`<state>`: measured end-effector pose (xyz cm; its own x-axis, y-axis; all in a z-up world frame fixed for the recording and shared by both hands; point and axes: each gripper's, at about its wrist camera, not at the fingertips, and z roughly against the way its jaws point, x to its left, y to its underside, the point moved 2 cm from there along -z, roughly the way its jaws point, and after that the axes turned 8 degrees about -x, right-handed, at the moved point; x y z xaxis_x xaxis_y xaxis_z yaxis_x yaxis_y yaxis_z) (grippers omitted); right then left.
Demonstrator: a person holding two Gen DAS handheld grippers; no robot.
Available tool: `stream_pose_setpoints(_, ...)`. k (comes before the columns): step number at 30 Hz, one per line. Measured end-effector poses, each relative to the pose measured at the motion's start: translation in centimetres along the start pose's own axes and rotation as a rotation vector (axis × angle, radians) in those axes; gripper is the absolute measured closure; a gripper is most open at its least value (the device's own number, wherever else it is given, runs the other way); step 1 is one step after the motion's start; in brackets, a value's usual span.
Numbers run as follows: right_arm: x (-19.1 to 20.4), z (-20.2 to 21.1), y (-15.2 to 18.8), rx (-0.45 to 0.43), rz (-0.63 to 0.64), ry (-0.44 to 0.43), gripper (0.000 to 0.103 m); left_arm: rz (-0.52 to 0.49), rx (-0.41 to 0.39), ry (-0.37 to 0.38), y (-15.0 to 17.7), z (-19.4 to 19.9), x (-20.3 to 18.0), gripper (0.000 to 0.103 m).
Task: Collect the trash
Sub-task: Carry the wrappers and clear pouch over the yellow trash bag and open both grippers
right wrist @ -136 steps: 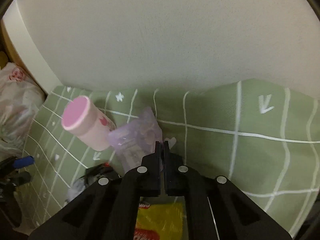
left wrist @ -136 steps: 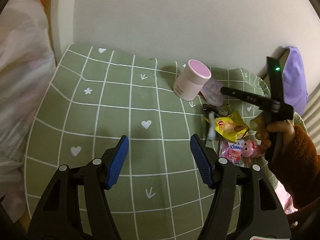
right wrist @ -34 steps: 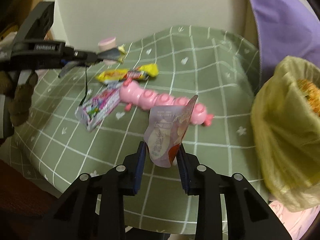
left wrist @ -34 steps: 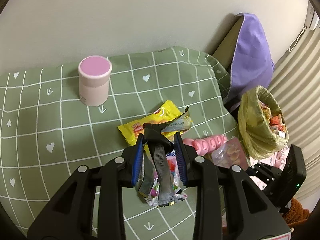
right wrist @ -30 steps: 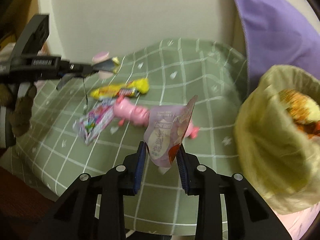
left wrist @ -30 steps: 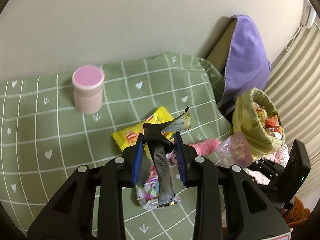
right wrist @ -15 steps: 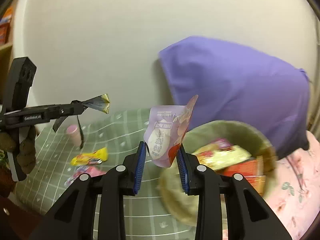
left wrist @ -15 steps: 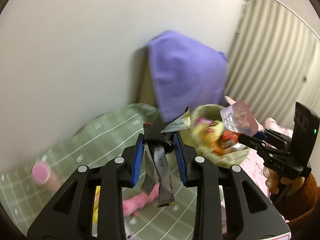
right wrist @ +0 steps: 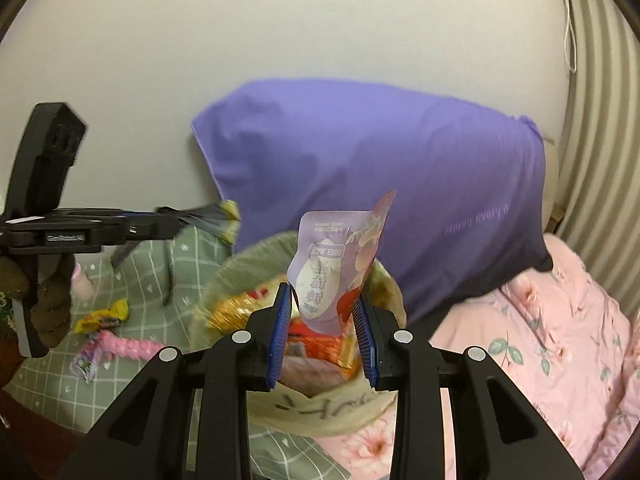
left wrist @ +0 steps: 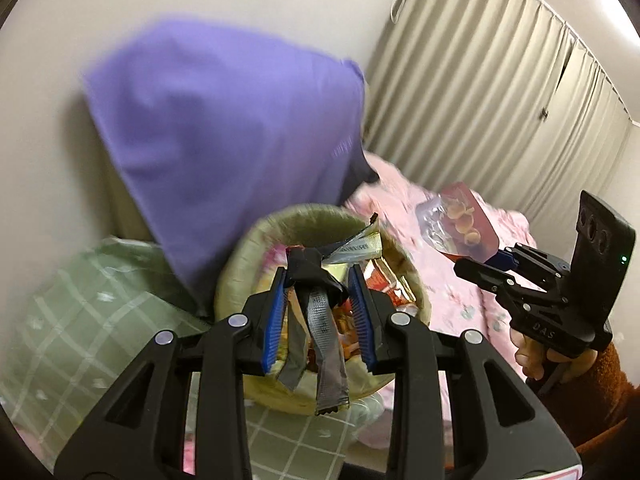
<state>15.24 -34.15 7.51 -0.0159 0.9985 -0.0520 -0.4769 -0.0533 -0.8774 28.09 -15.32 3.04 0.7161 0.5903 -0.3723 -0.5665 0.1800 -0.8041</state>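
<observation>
My left gripper (left wrist: 318, 316) is shut on a bunch of grey and black wrappers (left wrist: 320, 312) and holds it over the open yellow-green trash bag (left wrist: 244, 252), which is full of snack packets. My right gripper (right wrist: 324, 332) is shut on a purple snack pouch (right wrist: 330, 268) and holds it upright over the same trash bag (right wrist: 320, 408). The right gripper with its pouch also shows in the left wrist view (left wrist: 496, 260), to the right of the bag. The left gripper shows at the left in the right wrist view (right wrist: 168, 224).
A purple pillow (right wrist: 400, 176) leans on the wall behind the bag. A pink floral blanket (right wrist: 568, 344) lies to the right. On the green checked cloth (right wrist: 132, 272) lie a yellow wrapper (right wrist: 104, 316), a pink toy (right wrist: 128, 346) and a colourful packet (right wrist: 86, 360). Curtains (left wrist: 480, 92) hang at the right.
Both grippers have swung from the green cloth to the trash bag, carrying their wrappers. The bag is now directly under both of them.
</observation>
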Motion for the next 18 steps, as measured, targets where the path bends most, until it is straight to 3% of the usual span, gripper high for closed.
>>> stream_pose_setpoints(4, -0.9, -3.5, 1.1, 0.068, -0.001, -0.015, 0.073, 0.012, 0.119, -0.001, 1.0, -5.3, 0.1, 0.074)
stream_pose_setpoints(9, -1.7, -7.0, 2.1, 0.131, 0.02, -0.03, 0.073, -0.014, 0.255, -0.057, 2.4, -10.5, 0.6, 0.074)
stream_pose_setpoints(13, -2.1, -8.7, 2.4, 0.149, 0.036, -0.056, 0.073, -0.006, 0.282, -0.074, 2.9, -11.9, 1.2, 0.074)
stream_pose_setpoints(18, -2.2, -9.5, 2.8, 0.158, 0.033, -0.081, 0.073, 0.052, 0.224, -0.014, 1.9, -10.7, 1.9, 0.071)
